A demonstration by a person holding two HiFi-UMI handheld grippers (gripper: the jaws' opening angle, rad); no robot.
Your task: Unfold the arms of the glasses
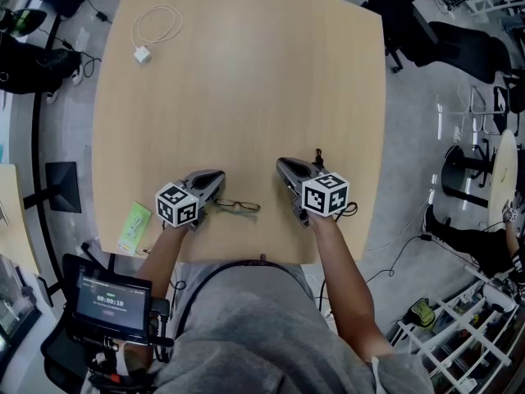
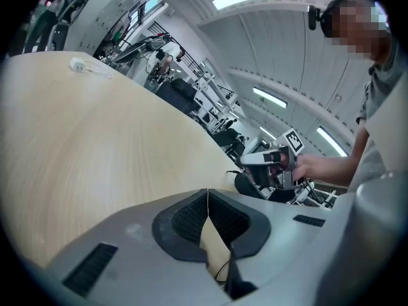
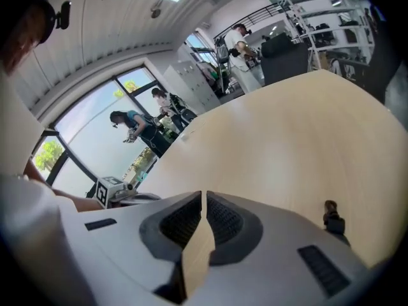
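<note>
The thin dark-framed glasses (image 1: 239, 206) lie on the wooden table (image 1: 246, 89) near its front edge, arms folded as far as I can tell. My left gripper (image 1: 219, 174) is just to their left and slightly beyond them, with its jaws shut and nothing between the pads (image 2: 191, 217). A thin dark piece (image 2: 228, 269) shows in the gap under those pads; what it is I cannot tell. My right gripper (image 1: 281, 163) hovers to the right of the glasses, apart from them. Its jaws are shut and empty too (image 3: 203, 195).
A white charger with a coiled cable (image 1: 154, 31) lies at the table's far left. A green packet (image 1: 134, 227) sits on the front left edge. A screen (image 1: 111, 298) stands below the table edge at left. Office chairs (image 1: 459, 43) and racks ring the table.
</note>
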